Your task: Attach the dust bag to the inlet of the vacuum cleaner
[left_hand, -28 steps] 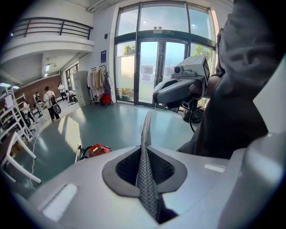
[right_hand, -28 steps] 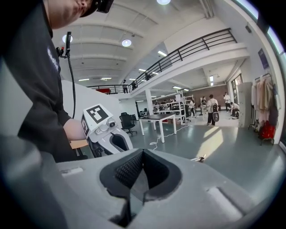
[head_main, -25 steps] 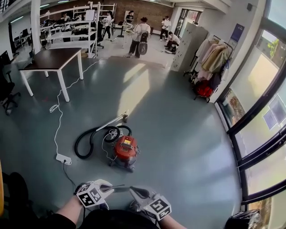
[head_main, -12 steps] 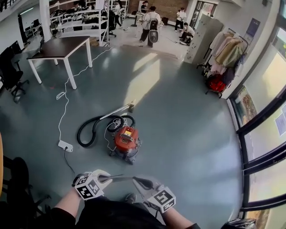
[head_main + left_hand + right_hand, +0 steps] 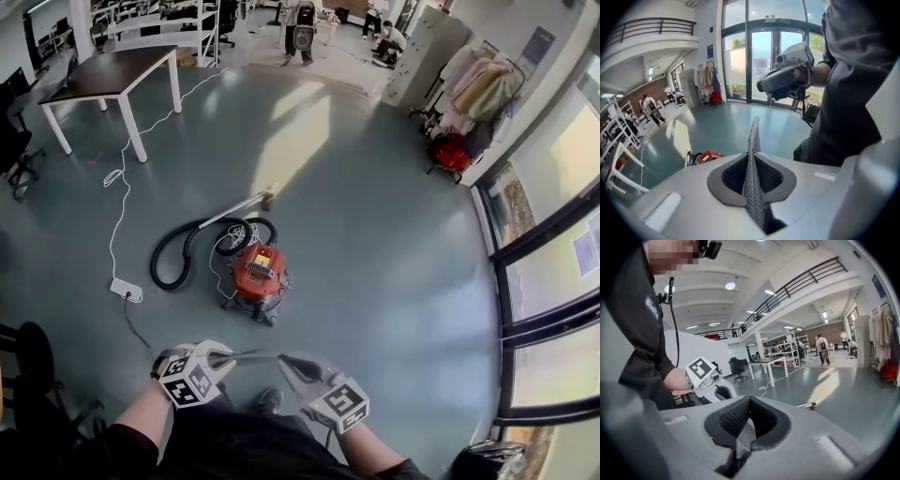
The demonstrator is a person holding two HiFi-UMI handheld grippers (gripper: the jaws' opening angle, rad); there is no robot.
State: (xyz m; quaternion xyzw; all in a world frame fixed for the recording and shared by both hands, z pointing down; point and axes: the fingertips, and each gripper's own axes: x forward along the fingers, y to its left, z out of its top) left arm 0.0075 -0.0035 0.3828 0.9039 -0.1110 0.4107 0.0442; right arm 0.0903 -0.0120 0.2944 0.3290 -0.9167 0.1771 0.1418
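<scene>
The orange vacuum cleaner (image 5: 260, 272) stands on the floor ahead, its black hose (image 5: 178, 258) coiled to its left. It also shows small in the left gripper view (image 5: 708, 156). The dust bag (image 5: 255, 355) shows as a thin grey strip, edge-on, spanning between both grippers. My left gripper (image 5: 230, 357) is shut on its grey mesh edge (image 5: 752, 140), which sticks up from the jaws. My right gripper (image 5: 289, 361) is shut on the other end, where a pale sliver (image 5: 740, 437) sits between the pads. Both are held close to the person's body, short of the vacuum cleaner.
A white power strip (image 5: 125, 289) and cable lie left of the hose, and a metal wand (image 5: 239, 208) lies behind the vacuum cleaner. A black chair (image 5: 28, 366) is near left, a dark table (image 5: 103, 80) far left. A coat rack (image 5: 459, 103) and glass wall are on the right.
Both grippers have travelled forward together toward the vacuum cleaner, the bag still between them. The vacuum cleaner itself has stayed put.
</scene>
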